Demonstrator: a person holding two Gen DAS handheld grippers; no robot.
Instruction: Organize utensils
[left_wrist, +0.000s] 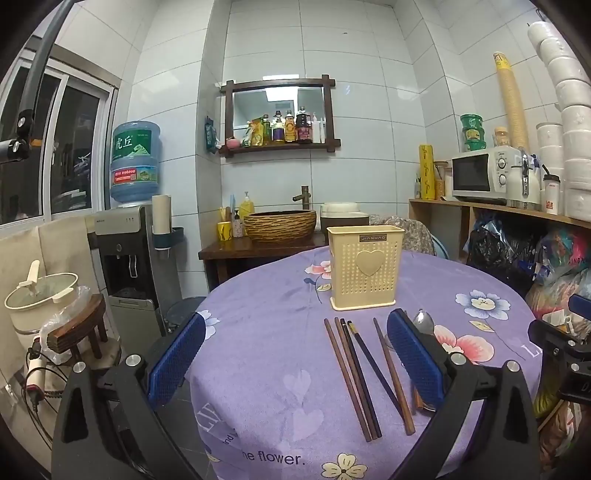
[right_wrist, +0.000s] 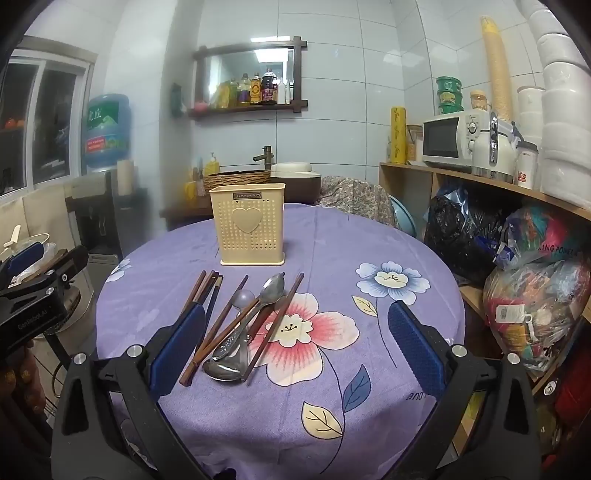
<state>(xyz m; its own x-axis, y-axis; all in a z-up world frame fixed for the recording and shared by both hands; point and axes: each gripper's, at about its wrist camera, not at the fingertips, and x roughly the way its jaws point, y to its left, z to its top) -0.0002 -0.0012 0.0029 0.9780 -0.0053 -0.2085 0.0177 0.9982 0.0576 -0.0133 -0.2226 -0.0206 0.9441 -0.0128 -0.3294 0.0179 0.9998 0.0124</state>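
A cream perforated utensil holder with a heart on its front stands upright and looks empty on the round table's purple floral cloth. Several brown and dark chopsticks lie loose in front of it, and metal spoons are crossed among them. My left gripper is open above the near table edge, the chopsticks just inside its right finger. My right gripper is open too, its left finger over the chopstick ends. Neither holds anything.
A wooden shelf at the right carries a microwave and a kettle, with stuffed bags below. Behind the table stands a washstand with a woven basin. A water dispenser and a stool with a pot are at the left.
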